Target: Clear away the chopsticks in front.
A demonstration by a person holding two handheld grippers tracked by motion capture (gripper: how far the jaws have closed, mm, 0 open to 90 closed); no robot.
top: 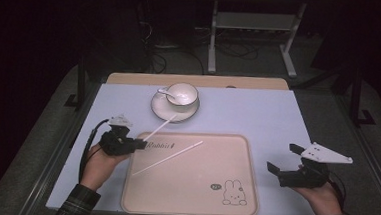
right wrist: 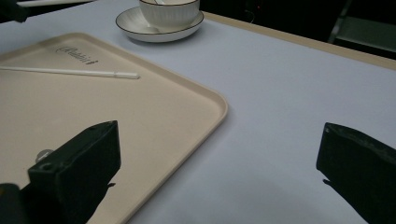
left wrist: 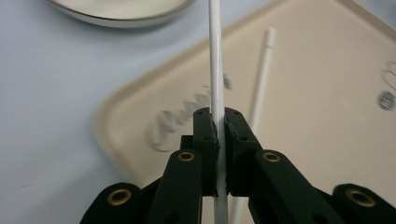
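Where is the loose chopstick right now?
In the high view the loose chopstick lies diagonally on the tray, left of centre, right of the left gripper.

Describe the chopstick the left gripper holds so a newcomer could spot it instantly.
Start at the beige tray, then its left rim, where the left gripper is. The held chopstick slants up toward the saucer; its twin lies flat on the tray.
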